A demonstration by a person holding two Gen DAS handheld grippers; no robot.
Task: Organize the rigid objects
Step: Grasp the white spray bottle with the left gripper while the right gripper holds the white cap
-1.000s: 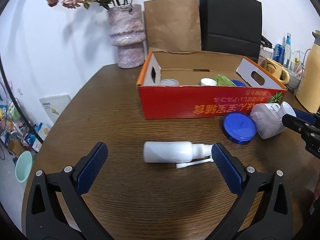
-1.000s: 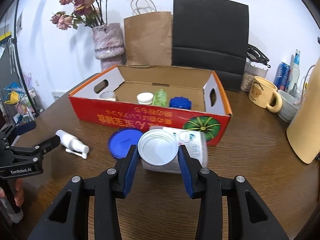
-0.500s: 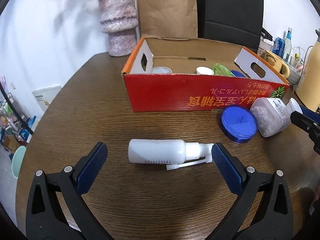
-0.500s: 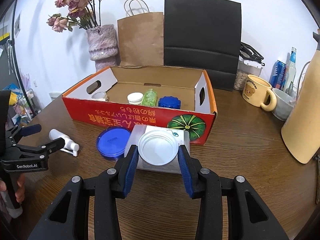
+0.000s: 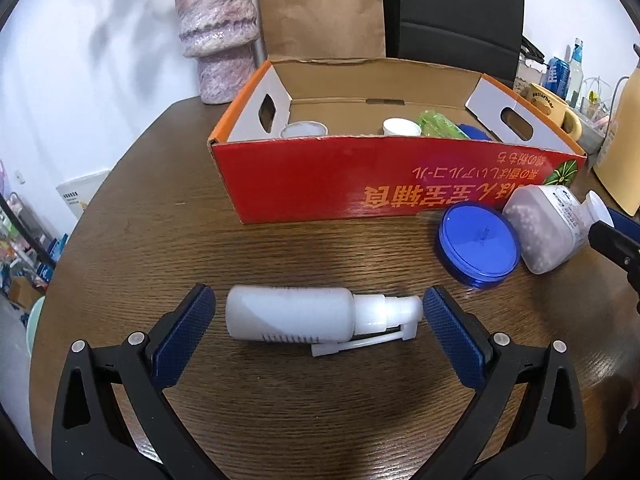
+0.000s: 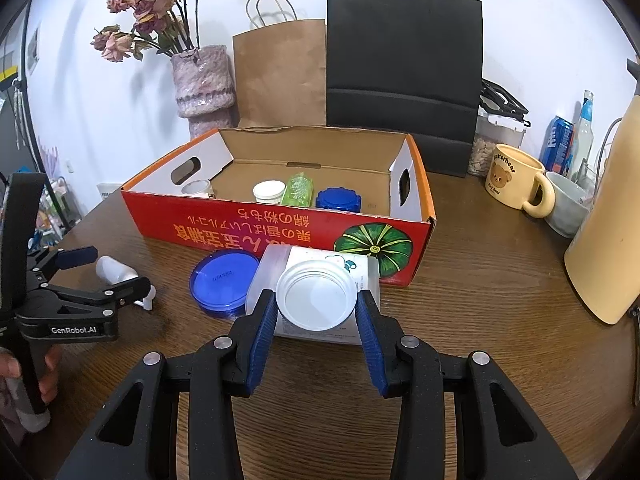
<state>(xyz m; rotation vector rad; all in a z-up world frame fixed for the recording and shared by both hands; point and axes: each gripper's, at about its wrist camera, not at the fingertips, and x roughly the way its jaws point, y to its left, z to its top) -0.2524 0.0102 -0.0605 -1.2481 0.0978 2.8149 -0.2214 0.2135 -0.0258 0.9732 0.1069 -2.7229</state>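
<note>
Both hand-held grippers at pick-up, items not yet boxed.

Risk: the spray bottle (image 5: 296, 317), spanned lengthwise, may pivot or squirt free when squeezed. It lies on the counter (image 5: 160, 240) between the open left hand-held gripper (image 5: 316, 322); the right hand-held gripper (image 6: 316, 312) clamps the jar (image 6: 316, 294) by its lid (box (image 6: 280, 236) just behind).

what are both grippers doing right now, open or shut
Left gripper: open, its pads either side of the white spray bottle lying on the table, not gripping it.
Right gripper: shut on the jar at its white lid.
</note>
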